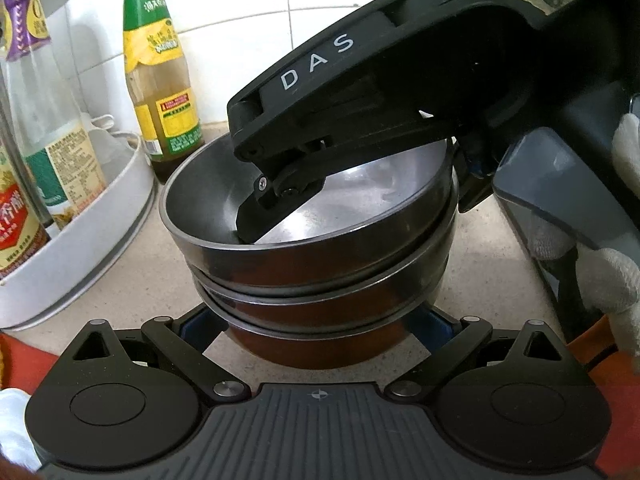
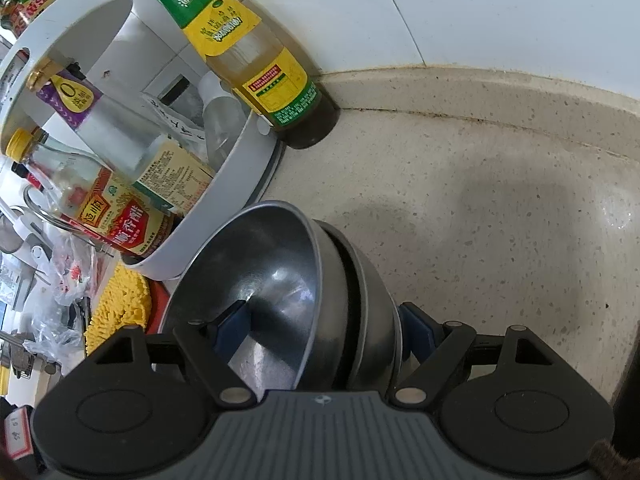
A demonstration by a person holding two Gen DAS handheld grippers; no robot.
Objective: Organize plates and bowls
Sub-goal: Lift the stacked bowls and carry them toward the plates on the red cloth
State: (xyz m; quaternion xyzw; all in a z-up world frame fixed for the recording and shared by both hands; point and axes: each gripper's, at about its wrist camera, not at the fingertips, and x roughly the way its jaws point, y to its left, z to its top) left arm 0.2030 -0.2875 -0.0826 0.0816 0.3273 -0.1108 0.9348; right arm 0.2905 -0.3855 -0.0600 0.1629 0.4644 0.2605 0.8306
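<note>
A stack of three metal bowls [image 1: 320,264] stands on the speckled worktop [image 2: 480,208], just beside a white bottle rack [image 1: 100,232] and a seasoning bottle [image 1: 160,80]. The right claw [image 2: 320,332] straddles the top bowl's [image 2: 264,280] wall, one blue pad [image 2: 234,328] inside and the other outside; its jaws stand spread and no pinch on the rim can be made out. The left claw [image 1: 316,328] sits low at the base of the stack, jaws wide to either side, seemingly not pressing. The step in hand looks like settling the top bowl into the nest. Next, the right claw should lift clear without dragging the rim, since the top bowl sits slightly tilted
</note>
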